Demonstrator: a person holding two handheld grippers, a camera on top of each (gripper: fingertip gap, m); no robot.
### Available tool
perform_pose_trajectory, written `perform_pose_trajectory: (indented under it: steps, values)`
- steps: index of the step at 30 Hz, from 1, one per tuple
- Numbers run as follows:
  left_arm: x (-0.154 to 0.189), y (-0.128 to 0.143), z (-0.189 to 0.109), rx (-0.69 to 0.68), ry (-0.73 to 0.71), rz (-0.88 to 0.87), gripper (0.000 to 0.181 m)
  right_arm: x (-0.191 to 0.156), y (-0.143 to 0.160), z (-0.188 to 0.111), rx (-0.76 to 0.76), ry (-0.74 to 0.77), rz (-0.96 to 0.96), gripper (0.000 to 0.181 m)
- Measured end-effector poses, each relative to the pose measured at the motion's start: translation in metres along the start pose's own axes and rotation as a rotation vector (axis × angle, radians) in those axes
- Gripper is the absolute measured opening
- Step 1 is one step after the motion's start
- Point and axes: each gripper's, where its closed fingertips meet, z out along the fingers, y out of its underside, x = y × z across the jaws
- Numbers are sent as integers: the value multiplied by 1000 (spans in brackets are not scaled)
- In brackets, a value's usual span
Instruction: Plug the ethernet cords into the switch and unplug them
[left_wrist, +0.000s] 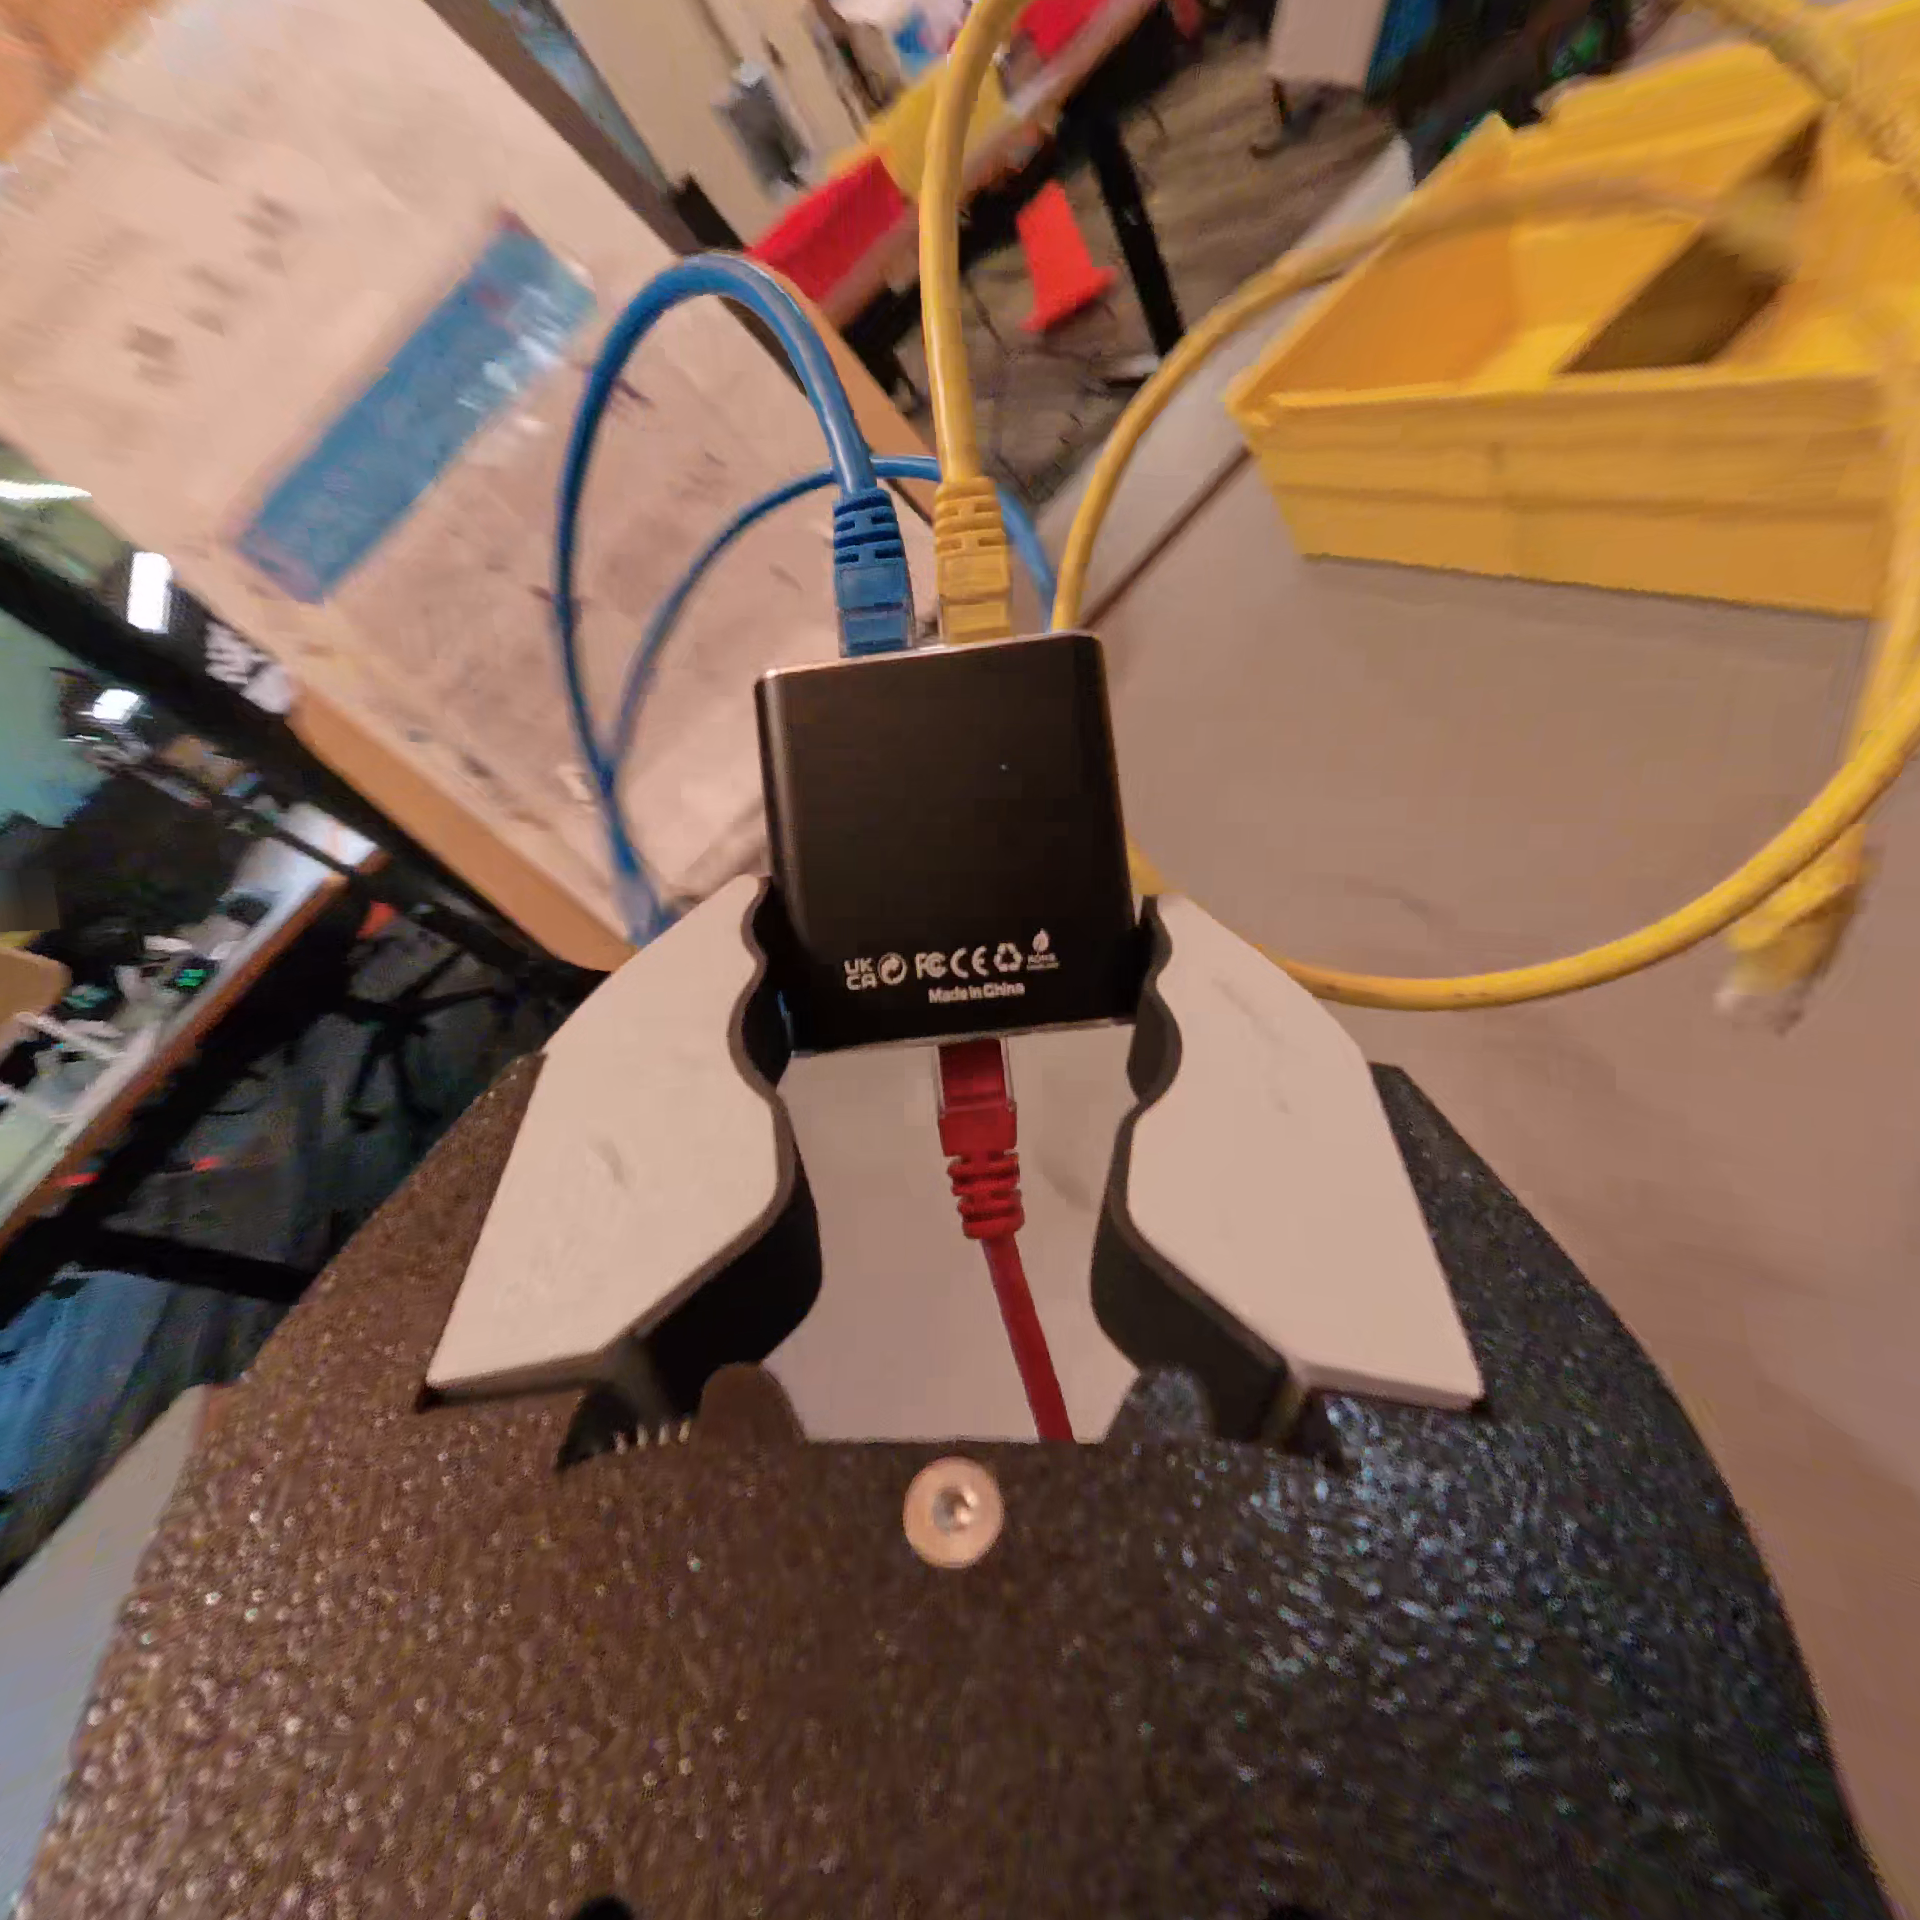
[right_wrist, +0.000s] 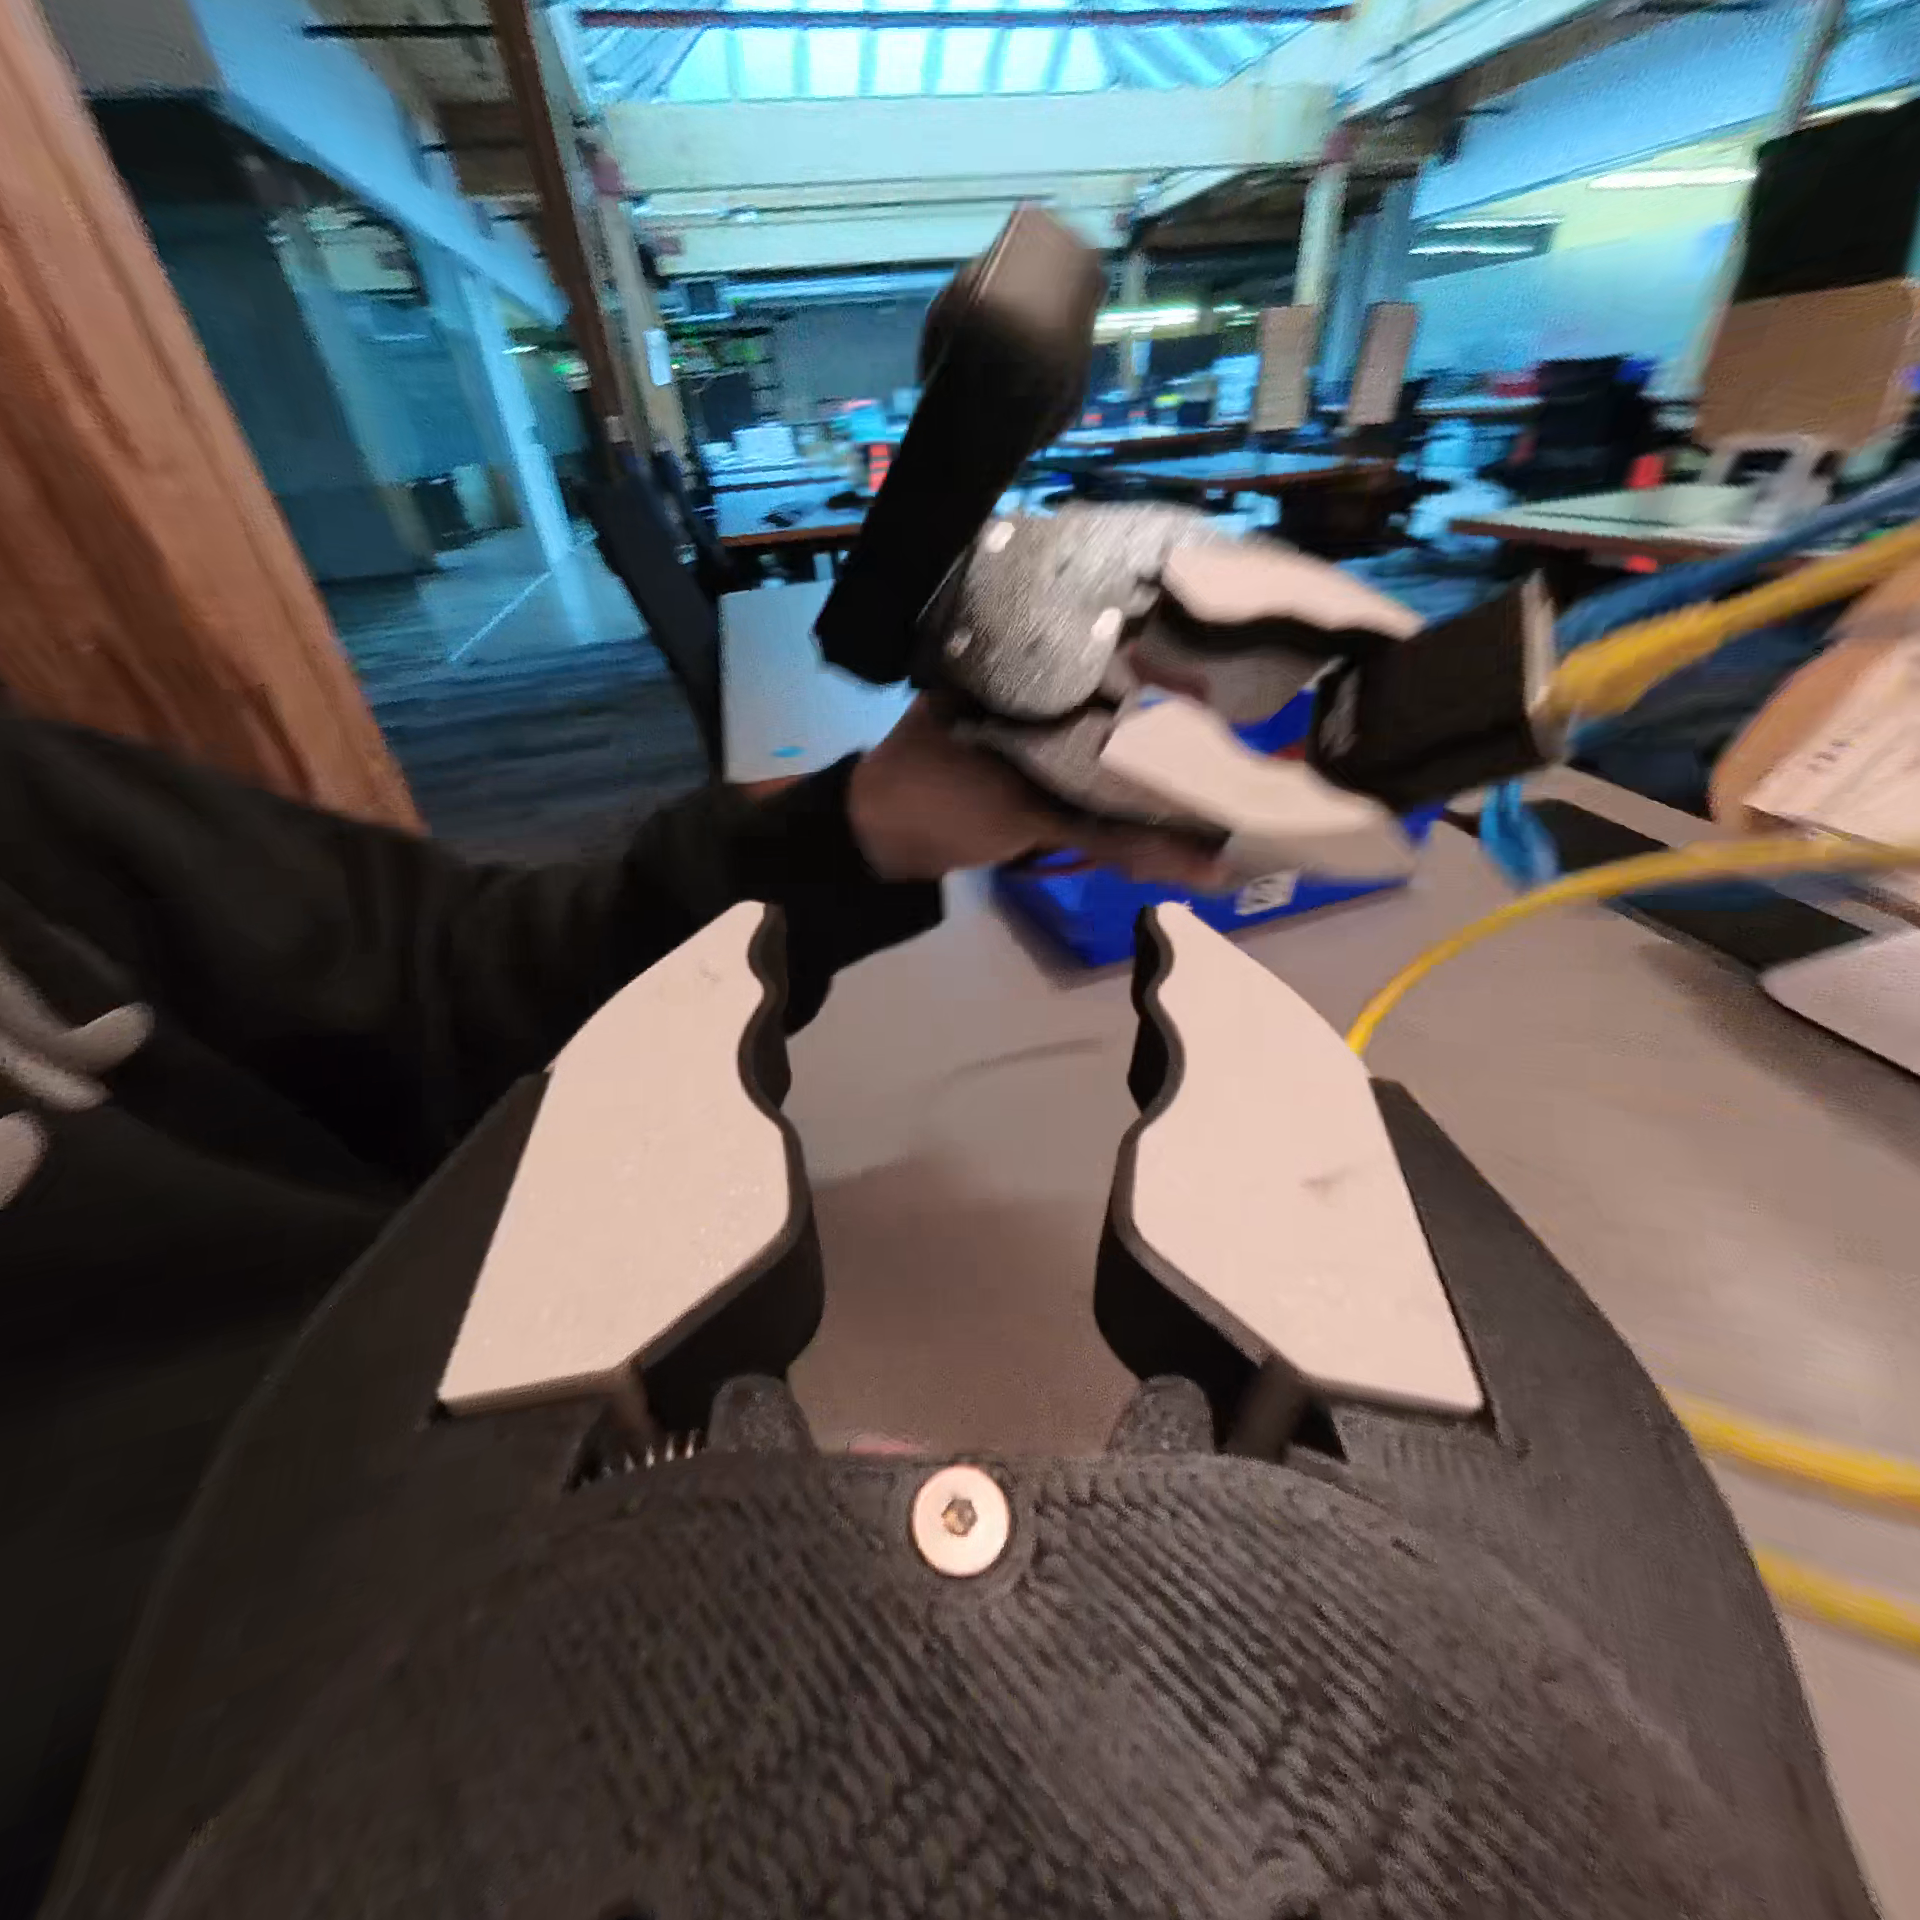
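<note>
My left gripper (left_wrist: 951, 961) is shut on a small black switch (left_wrist: 940, 831) and holds it up above the grey table. A blue cord (left_wrist: 871, 566) and a yellow cord (left_wrist: 971, 556) are plugged into its far side. A red cord (left_wrist: 982, 1153) is plugged into its near side and runs back between the fingers. The yellow cord loops to the right, its free end (left_wrist: 1787, 935) hanging loose. My right gripper (right_wrist: 961, 1023) is open and empty over the table. In the right wrist view the left gripper (right_wrist: 1340, 727) shows farther off, shut on the switch (right_wrist: 1434, 696).
A yellow bin (left_wrist: 1558, 436) stands on the grey table (left_wrist: 1507, 831) at the right. In the right wrist view a blue box (right_wrist: 1132, 899) lies on the table under the left gripper, a black sleeve (right_wrist: 416, 935) crosses at left, and yellow cord (right_wrist: 1797, 1455) lies at right.
</note>
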Motion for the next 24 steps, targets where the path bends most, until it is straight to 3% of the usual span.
perform_pose_trajectory:
  steps: [4,7,9,12,15,18,24]
  values:
    - [54,37,36,-34,81,29,63,68,26,-1,1,236,155,61]
    - [78,50,45,-13,90,81,63,120,79,-1,-90,352,347,61]
    - [90,47,43,34,99,137,63,135,102,3,-81,315,492,62]
    - [103,33,33,149,109,241,63,137,106,13,42,165,679,62]
    - [108,28,30,208,147,258,63,121,94,19,169,-59,730,25]
    - [109,28,31,258,207,229,64,122,97,21,153,-69,700,24]
    - [96,1,0,305,21,297,72,146,92,17,379,-12,969,24]
